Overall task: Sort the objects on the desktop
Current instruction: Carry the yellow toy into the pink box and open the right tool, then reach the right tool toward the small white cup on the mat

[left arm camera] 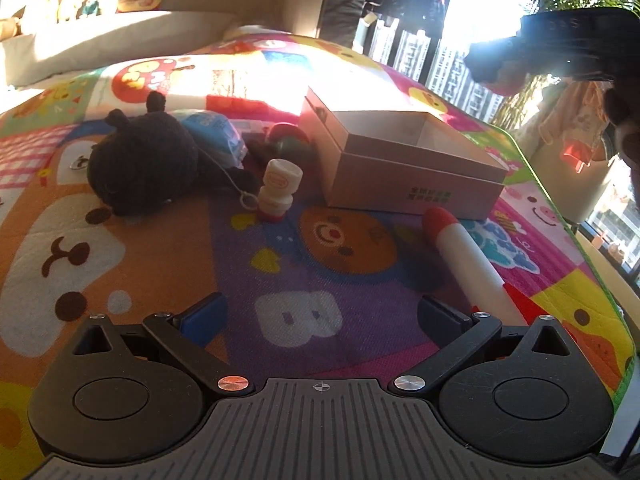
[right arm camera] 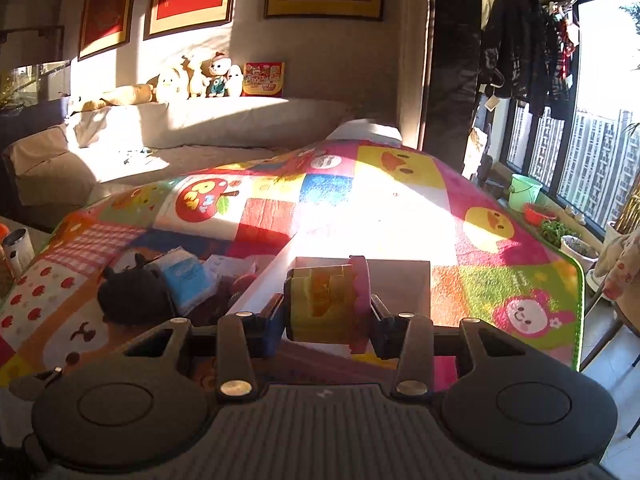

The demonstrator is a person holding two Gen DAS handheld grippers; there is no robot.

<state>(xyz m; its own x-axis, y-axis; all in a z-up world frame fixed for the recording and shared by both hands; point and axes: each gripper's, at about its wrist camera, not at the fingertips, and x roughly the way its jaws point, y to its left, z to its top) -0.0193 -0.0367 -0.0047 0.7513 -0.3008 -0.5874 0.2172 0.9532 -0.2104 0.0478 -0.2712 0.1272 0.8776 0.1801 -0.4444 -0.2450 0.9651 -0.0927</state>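
Right hand-held gripper (right arm camera: 326, 312) is clamped on a small yellow jar with a pink lid (right arm camera: 328, 304), held sideways, fingers pressing on base and lid ends; it hangs just short of the open cardboard box (right arm camera: 400, 284) dead ahead, so my read is a drop into the box is next. Jar looks like light rigid plastic with a smooth wall, likely slippery; end-to-end hold seems sound provided the lid is seated, which I can't confirm. Left hand-held gripper (left arm camera: 320, 316) has its jaws spread wide with nothing between them, hovering over the patterned mat (left arm camera: 160, 260) on the tabletop. Just ahead-right of it lies a white stick with red ends (left arm camera: 468, 256), stiff and round, probably rolls; take it mid-shaft across the width. Further ahead stands a small white bottle on a red base (left arm camera: 275, 190), light and tippy, grip the waist. Ahead-left is a dark plush toy (left arm camera: 144, 164), soft, any pinch of the body should hold. Beyond it a blue packet (left arm camera: 218, 132) and a red-green item (left arm camera: 290, 140), partly hidden, can't identify. Box interior is mostly hidden from both views; sun glare washes out the far mat. Left view's upper right shows a dark blurred shape, probably the right hand-held gripper.
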